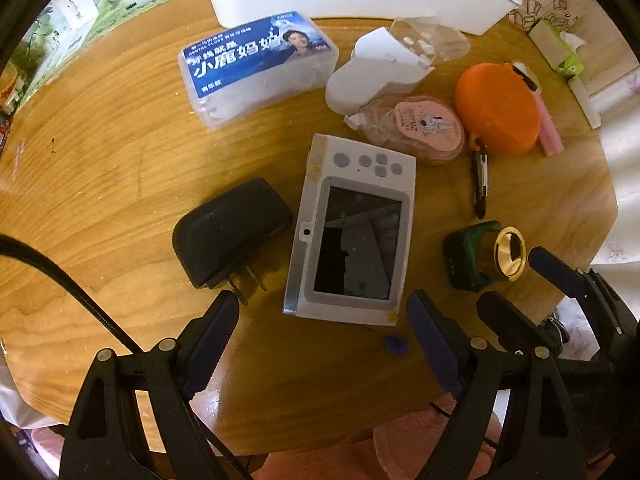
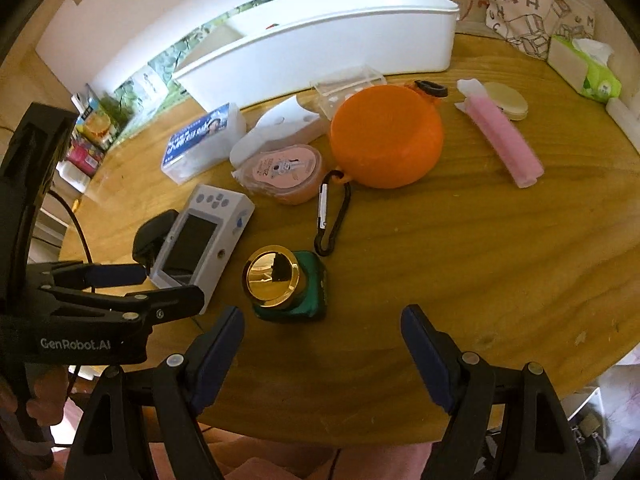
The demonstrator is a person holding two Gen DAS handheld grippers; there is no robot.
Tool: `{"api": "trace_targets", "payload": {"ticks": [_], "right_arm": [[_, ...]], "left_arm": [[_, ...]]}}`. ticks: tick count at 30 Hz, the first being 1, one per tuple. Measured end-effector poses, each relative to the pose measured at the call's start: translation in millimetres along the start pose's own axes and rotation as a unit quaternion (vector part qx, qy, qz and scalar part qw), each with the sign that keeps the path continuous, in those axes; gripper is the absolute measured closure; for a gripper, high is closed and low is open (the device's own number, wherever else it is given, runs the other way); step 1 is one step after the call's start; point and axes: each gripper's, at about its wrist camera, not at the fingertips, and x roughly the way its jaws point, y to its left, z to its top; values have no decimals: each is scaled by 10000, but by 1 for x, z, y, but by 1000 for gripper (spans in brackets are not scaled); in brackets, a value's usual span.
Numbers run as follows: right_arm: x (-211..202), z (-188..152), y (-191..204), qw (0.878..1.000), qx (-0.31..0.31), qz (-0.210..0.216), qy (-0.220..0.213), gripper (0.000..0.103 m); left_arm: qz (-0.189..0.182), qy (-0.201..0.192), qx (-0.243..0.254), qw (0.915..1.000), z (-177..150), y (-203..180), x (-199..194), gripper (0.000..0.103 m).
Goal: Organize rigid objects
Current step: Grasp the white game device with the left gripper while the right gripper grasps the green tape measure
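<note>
black charger (image 2: pixel 154 236) sits mostly hidden behind white camera (image 2: pixel 204 236).

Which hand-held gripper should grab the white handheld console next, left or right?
Left, probably. The left hand-held gripper is open right over the white handheld console, fingers to either side of its near end. The right hand-held gripper faces the green bottle with the gold cap.

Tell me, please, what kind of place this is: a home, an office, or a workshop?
Probably a home. A round wooden table carries everyday personal things: a tissue pack, a blue dental floss box, a black plug charger. A printed fabric bag sits at its edge.
</note>
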Motion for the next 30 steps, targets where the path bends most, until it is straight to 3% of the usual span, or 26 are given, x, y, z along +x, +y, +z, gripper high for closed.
{"api": "trace_targets", "payload": {"ticks": [3, 5, 9, 14, 20, 27, 30], "right_arm": [[4, 3, 7, 9998, -181, -26, 69, 22], [6, 4, 12, 9994, -321, -43, 98, 22], [10, 7, 22, 9976, -662, -149, 148, 22], [15, 8, 28, 9956, -896, -161, 236, 29], [19, 8, 33, 9941, -1030, -147, 310, 42], [23, 10, 36, 9932, -1108, -261, 256, 60], [22, 9, 36, 9934, -1091, -264, 246, 61]], "left_arm": [[3, 93, -10, 10000, 4, -1, 5, 16], [-27, 127, -16, 9999, 8, -2, 7, 23], [-72, 164, -5, 9998, 13, -7, 12, 27], [10, 171, 64, 9998, 16, -14, 14, 39], [23, 165, 162, 9997, 20, -33, 14, 40], [-76, 148, 85, 9998, 17, -28, 12, 40], [-124, 136, 61, 9998, 10, -18, 8, 40]]}}
